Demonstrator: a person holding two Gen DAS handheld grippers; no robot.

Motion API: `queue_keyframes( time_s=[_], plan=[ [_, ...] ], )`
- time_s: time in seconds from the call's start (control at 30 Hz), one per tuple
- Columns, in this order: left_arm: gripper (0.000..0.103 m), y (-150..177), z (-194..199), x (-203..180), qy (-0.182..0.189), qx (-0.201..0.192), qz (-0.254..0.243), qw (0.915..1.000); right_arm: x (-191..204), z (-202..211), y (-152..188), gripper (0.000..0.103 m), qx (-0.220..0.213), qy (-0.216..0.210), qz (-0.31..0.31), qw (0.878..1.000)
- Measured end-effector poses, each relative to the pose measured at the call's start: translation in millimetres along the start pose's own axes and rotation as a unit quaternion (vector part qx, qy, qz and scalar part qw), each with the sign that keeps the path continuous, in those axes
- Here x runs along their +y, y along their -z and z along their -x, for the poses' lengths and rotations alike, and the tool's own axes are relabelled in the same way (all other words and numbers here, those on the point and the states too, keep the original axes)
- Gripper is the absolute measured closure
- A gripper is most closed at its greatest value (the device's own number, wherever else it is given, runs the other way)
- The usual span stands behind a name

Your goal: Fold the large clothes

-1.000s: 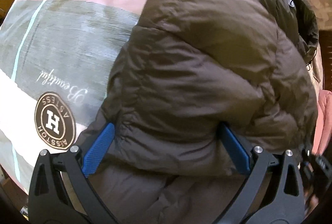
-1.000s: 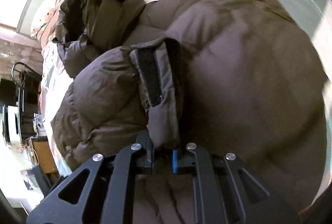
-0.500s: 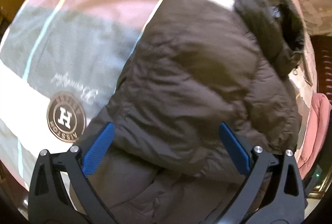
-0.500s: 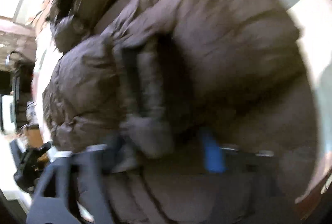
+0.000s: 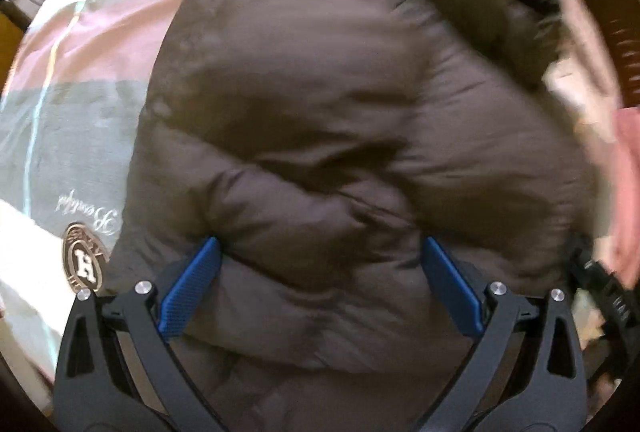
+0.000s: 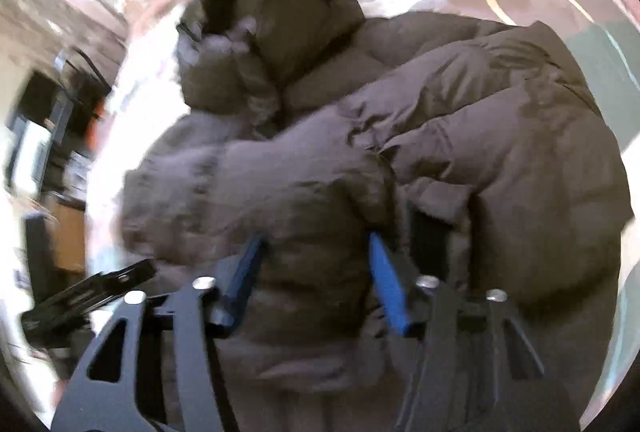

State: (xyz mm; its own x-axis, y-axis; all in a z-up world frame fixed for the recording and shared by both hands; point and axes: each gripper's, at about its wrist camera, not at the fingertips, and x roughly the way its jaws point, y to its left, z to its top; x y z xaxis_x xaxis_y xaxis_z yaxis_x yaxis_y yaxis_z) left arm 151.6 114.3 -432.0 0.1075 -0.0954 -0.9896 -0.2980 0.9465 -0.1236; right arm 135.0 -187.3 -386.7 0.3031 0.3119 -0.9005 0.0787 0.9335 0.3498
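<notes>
A puffy dark-brown hooded down jacket (image 5: pixel 320 135) lies bunched on the bed's striped pink-and-grey cover (image 5: pixel 76 99). The left tongs (image 5: pixel 320 280) hover over it, spread wide, gripping nothing. The right tongs (image 6: pixel 316 272) have just been narrowing around a padded fold (pads half apart, not clearly pinching)

We see our left gripper (image 5: pixel 318 272) and right gripper (image 6: pixel 316 266) as matching black frames with triangular cut-outs, silver round screws at the joints, and bright blue textured pads (image 5: pixel 188 292) lining each finger.
</notes>
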Motion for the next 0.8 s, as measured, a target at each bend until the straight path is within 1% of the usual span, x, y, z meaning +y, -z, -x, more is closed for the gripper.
queue_keyframes(
  time_s=[0.07,0.13,0.2,0.27,0.33,0.4,0.47,0.53,0.57,0.63,0.7,0.8],
  plan=[
    [0.002,-0.8,-14.9,1.0,0.001,0.01,0.005,0.9999,-14.2,-28.6,-6.2,0.06,0.026,0.0,-0.02,0.999],
    [0.002,-3.5,-24.4,-2.7,-0.009,0.015,-0.003,0.9998,-21.8,-41.8,-9.1,0.06,0.043,-0.001,-0.029,0.999],
    [0.002,-6.0,-28.9,-6.5,-0.019,0.02,-0.009,0.9996,-18.3,-48.9,-13.1,0.06,0.054,0.011,-0.018,0.998],
    [0.002,-6.7,-28.6,-7.0,-0.021,0.026,-0.004,0.9994,-15.0,-53.4,-15.6,0.06,0.063,0.021,-0.007,0.998],
    [0.002,-5.8,-13.1,-6.1,-0.008,0.018,0.009,0.9998,-12.0,-42.3,-17.8,0.06,0.062,0.011,-0.017,0.998],
    [0.002,0.9,8.1,-2.7,0.009,-0.003,0.017,0.9998,-8.6,-18.1,-15.4,0.059,0.042,-0.013,-0.013,0.999],
    [0.002,10.2,26.5,-1.1,0.021,-0.02,0.02,0.9994,0.9,9.3,-12.0,0.059,0.014,-0.038,0.007,0.999],
    [0.002,21.8,36.5,-3.5,0.025,-0.029,0.014,0.9992,13.3,26.0,-4.9,0.059,0.002,-0.057,0.031,0.998],
    [0.002,28.6,36.1,-4.3,0.022,-0.026,0.009,0.9994,20.4,26.1,-0.9,0.059,0.008,-0.061,0.041,0.997],
    [0.002,40.3,24.1,-4.5,0.01,-0.004,-0.001,0.9999,31.0,15.2,13.5,0.059,0.038,-0.064,0.061,0.995],
    [0.002,47.2,6.9,-2.7,0.005,0.022,0.006,0.9997,36.8,-7.9,30.6,0.06,0.071,-0.034,0.081,0.994],
    [0.002,49.5,-2.7,0.8,0.007,0.028,0.016,0.9994,34.2,-44.3,39.9,0.06,0.118,0.001,0.085,0.989]
  ],
)
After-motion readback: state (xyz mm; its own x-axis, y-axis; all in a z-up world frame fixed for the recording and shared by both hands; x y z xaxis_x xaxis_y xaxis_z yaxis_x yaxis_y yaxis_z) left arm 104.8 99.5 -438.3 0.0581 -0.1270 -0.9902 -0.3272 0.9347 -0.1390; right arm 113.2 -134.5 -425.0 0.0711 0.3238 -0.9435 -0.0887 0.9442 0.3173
